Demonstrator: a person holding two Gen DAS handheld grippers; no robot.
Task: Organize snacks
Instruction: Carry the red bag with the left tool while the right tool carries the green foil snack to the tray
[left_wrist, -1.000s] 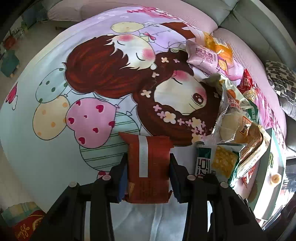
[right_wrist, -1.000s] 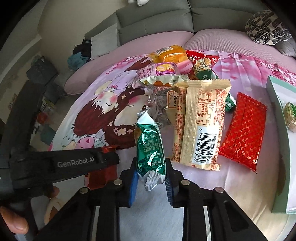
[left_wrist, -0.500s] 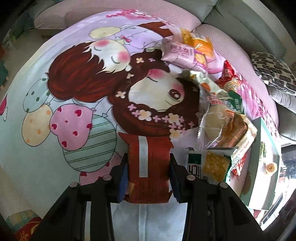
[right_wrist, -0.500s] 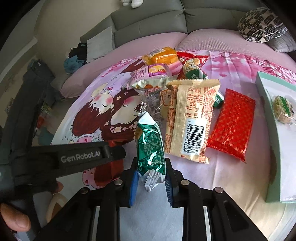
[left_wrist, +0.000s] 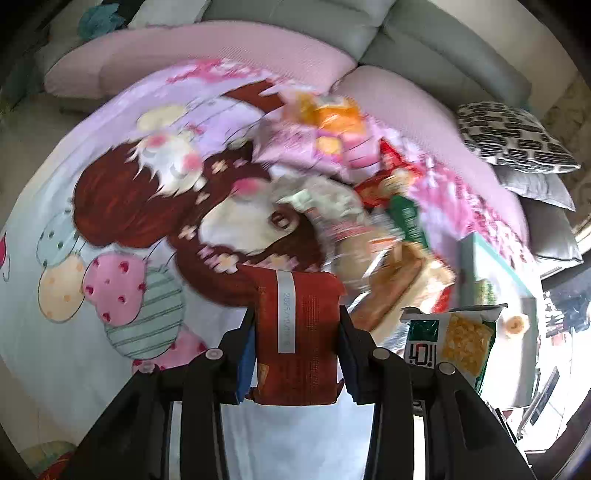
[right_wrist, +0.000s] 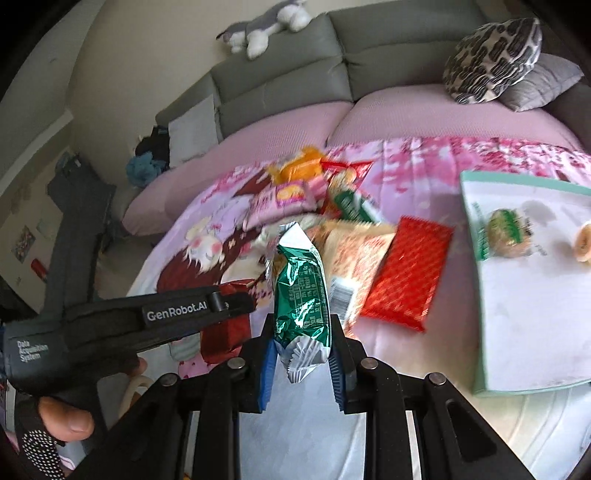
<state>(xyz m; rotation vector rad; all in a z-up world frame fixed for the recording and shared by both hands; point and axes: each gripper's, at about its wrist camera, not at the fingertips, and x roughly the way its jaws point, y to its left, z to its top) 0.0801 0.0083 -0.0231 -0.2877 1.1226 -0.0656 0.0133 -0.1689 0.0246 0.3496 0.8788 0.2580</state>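
Two grippers, each holding one snack above the cartoon blanket (left_wrist: 110, 221).

The left gripper (left_wrist: 297, 347) is closed tight on one dark red packet (left_wrist: 299, 332). The right gripper (right_wrist: 301, 354) is closed tight on one green packet (right_wrist: 301, 291). Past the green packet lies a pile of snacks (right_wrist: 317, 192) on the blanket, blurry and hard to count. One bright red packet (right_wrist: 406, 273) lies flat just right of the green packet, beside one box (right_wrist: 532, 332) with two small treats on it.
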